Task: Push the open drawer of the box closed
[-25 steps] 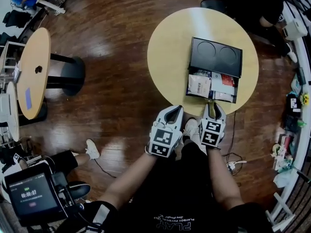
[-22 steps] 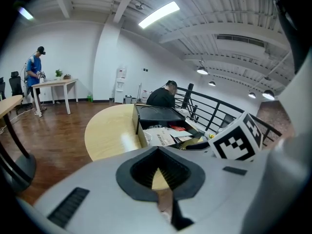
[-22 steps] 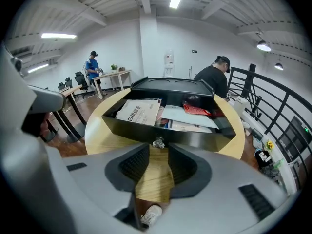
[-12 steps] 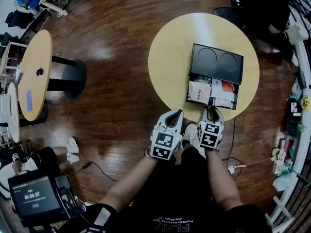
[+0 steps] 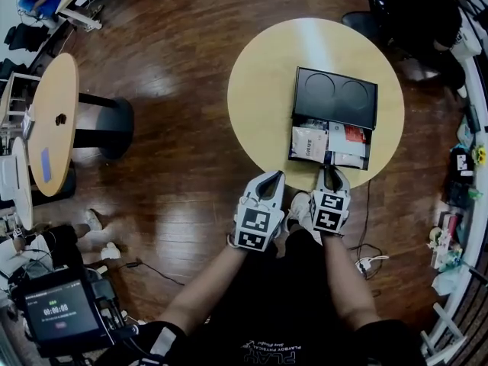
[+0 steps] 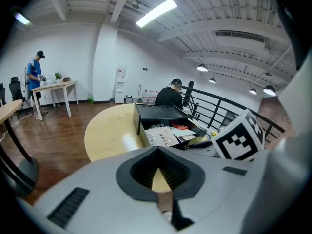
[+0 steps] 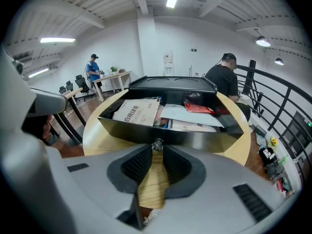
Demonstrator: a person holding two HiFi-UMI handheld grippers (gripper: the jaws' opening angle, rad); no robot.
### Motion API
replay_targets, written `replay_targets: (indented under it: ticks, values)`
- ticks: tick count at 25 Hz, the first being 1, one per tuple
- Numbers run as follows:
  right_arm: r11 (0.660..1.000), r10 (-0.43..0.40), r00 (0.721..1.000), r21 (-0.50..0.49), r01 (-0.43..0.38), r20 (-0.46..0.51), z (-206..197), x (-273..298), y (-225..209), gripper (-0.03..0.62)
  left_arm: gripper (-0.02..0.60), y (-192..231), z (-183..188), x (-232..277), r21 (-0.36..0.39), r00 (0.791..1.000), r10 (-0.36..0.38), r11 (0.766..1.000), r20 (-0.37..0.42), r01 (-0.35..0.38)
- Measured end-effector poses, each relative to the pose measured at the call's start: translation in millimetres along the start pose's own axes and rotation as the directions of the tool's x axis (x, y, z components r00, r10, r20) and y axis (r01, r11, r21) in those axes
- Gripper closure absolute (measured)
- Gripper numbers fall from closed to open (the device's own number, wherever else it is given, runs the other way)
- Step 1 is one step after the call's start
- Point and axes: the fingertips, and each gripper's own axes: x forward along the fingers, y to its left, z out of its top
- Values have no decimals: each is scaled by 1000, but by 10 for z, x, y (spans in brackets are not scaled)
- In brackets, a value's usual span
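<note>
A black box (image 5: pixel 335 96) sits on the round yellow table (image 5: pixel 259 90). Its drawer (image 5: pixel 329 145) stands pulled out toward me, full of papers and packets. My right gripper (image 5: pixel 329 170) is at the drawer's front wall (image 7: pixel 195 136). The small metal knob (image 7: pixel 157 144) lies between its fingertips, and the jaws are closing around it. Just off the table's near edge, left of the drawer, my left gripper (image 5: pixel 273 175) hangs with its jaws together and nothing in them. The left gripper view shows the box (image 6: pixel 158 113) ahead and to the right.
A seated person in black (image 5: pixel 415 10) is just beyond the table. A second wooden table (image 5: pixel 52 117) stands to the left on the dark wood floor. A railing and cluttered shelf (image 5: pixel 461 166) run along the right. A cable lies on the floor by my feet.
Both grippers hold almost the same place, the right one staying at the drawer front. The drawer is as far out as before. A person's feet at lower left have shifted away.
</note>
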Motion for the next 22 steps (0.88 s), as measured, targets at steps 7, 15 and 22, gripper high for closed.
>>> replay_targets:
  ticks: [7,15,22]
  values:
    - [1000,11,1000,9,-11,2,35,-8,-3,517,584,-15,-3,6,-8,1000,1,1000,-8,-1]
    - [1000,14,1000,-9,-14,27,162,15,14,519,584,-61,201,-29,-75,1000,-11,997,24,13]
    - [1000,15,999,-18,-15,30,233,107,-1,517,584,84,121,-49,-127,1000,16,992,11,-15]
